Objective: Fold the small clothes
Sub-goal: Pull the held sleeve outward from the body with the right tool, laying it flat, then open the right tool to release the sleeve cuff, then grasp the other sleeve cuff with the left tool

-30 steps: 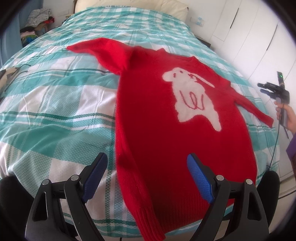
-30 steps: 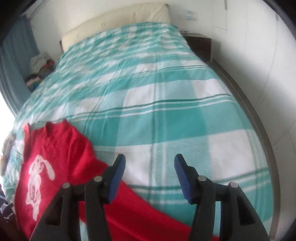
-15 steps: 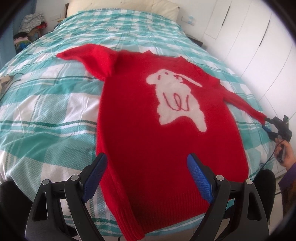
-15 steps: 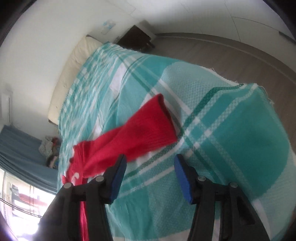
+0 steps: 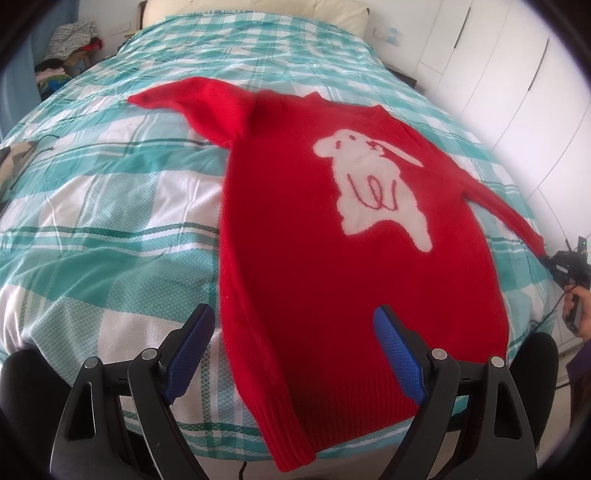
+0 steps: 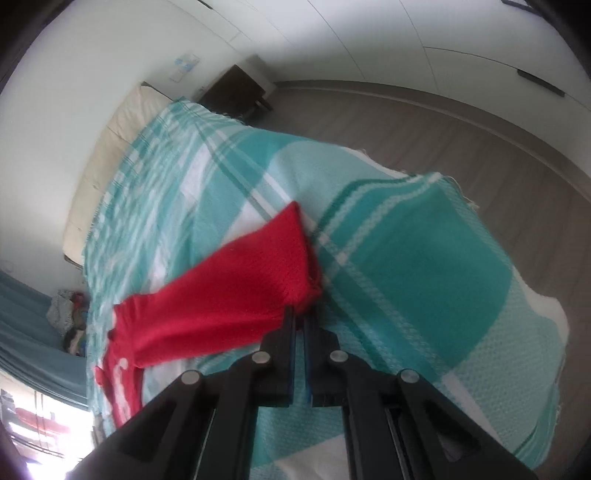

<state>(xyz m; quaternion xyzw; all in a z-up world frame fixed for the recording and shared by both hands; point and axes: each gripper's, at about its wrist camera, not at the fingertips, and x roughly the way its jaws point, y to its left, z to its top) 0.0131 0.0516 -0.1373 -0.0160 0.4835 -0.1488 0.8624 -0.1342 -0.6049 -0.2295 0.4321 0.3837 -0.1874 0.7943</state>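
A red sweater point(image 5: 295, 236) with a white rabbit on its chest lies flat, face up, on the checked bedspread point(image 5: 103, 206). Its left sleeve point(image 5: 207, 99) angles up and away. My left gripper point(image 5: 291, 317) hovers open above the hem, its blue pads point(image 5: 192, 343) apart with nothing between them. The right sleeve point(image 6: 236, 288) stretches out toward the bed's edge. My right gripper point(image 6: 301, 314) is shut on the corner of that sleeve's cuff. The same gripper point(image 5: 554, 264) shows at the far right of the left wrist view, pinching the sleeve end.
A cream pillow point(image 5: 258, 9) lies at the head of the bed. Clothes are piled point(image 5: 70, 40) beside the bed at far left. A dark bedside table point(image 6: 236, 92) and wooden floor point(image 6: 424, 140) lie past the bed's edge. White cupboards point(image 5: 498, 74) line the right wall.
My right gripper swung out to the sleeve end, rolled, and its jaws went from open to shut on the cuff. The left gripper stayed open over the hem.
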